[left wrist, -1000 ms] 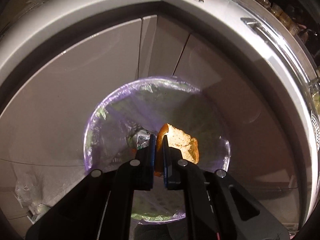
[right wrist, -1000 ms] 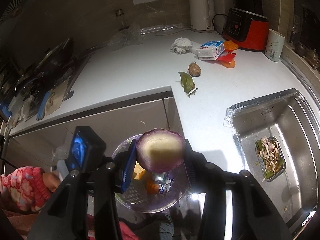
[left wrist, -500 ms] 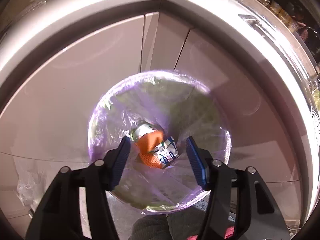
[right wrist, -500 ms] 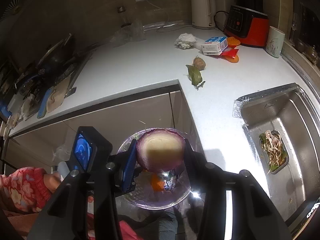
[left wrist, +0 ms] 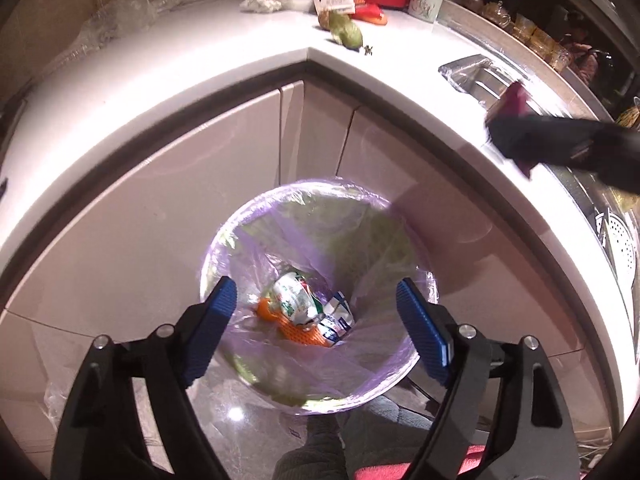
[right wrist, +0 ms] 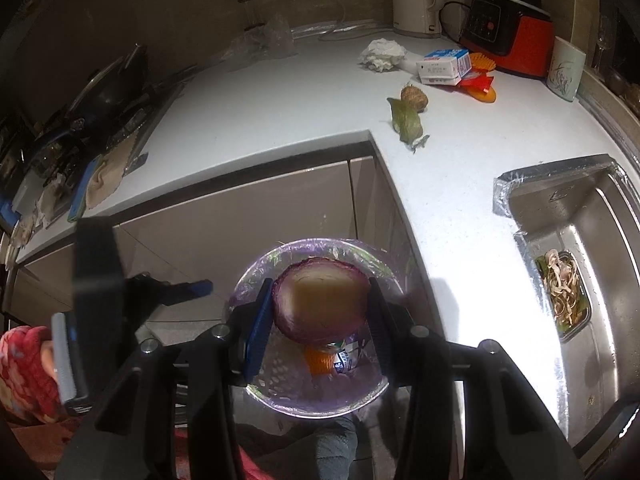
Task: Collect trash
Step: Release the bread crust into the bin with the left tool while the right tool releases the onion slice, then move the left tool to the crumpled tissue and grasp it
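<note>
Onion half (right wrist: 320, 304) clamped in right tool (right wrist: 318, 312) above lined bin (right wrist: 256, 280).

The left gripper (left wrist: 316, 316) hangs over the bag-lined trash bin (left wrist: 416, 280), its jaws opening with nothing clamped between them, while orange peel (left wrist: 298, 330) and crumpled cartons (left wrist: 296, 300) lie in the bin beyond its blue fingertips (left wrist: 224, 300).

Your left gripper (left wrist: 316, 330) is opening over the trash bin (left wrist: 416, 280) with nothing between its jaws, leaving the bin's mouth clear below. The countertop (right wrist: 280, 112) edge and cabinet doors (left wrist: 160, 200) are standing just behind the bin. Your right gripper (right wrist: 320, 320) is filling its span with the purple-skinned peel (right wrist: 320, 304), directly above the mouth.
</note>
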Demonstrator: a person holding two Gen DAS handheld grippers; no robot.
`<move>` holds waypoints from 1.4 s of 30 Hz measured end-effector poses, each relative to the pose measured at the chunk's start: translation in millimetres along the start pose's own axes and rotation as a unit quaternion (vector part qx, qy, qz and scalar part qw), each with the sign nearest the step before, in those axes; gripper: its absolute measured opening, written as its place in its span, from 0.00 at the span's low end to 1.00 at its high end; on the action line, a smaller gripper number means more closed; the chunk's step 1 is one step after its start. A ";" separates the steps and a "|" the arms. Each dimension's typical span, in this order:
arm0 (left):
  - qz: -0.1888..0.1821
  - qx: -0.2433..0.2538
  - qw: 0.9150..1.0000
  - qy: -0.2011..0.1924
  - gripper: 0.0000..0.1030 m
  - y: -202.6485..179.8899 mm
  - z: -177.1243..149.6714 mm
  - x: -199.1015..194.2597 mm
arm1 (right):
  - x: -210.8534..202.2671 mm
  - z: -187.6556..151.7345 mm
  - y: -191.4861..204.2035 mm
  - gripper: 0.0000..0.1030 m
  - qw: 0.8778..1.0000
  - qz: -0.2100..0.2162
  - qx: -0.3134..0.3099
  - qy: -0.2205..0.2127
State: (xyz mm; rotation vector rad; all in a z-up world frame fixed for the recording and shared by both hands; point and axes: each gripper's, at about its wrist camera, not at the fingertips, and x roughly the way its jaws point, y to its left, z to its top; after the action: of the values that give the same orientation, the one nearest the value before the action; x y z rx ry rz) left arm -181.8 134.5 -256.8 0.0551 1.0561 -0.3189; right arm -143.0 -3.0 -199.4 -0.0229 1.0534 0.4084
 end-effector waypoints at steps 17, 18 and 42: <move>0.050 -0.007 0.999 -0.008 0.78 29.7 -33.9 -37.6 | 107.6 -33.0 24.2 0.46 0.996 -0.001 -0.021 0.085; 0.051 -0.007 0.999 -0.010 0.78 29.8 -34.5 -38.5 | 111.1 -33.7 24.7 0.49 0.996 -0.002 -0.021 0.090; 0.044 -0.019 0.995 -0.084 0.85 19.0 15.0 -79.6 | -45.7 37.9 1.9 0.98 0.994 -0.070 0.006 -0.088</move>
State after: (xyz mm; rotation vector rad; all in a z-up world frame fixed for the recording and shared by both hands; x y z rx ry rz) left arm -199.6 168.1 -182.8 0.0397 0.8898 -0.2206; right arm -131.4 -7.7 -141.3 -0.0491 0.8743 0.2711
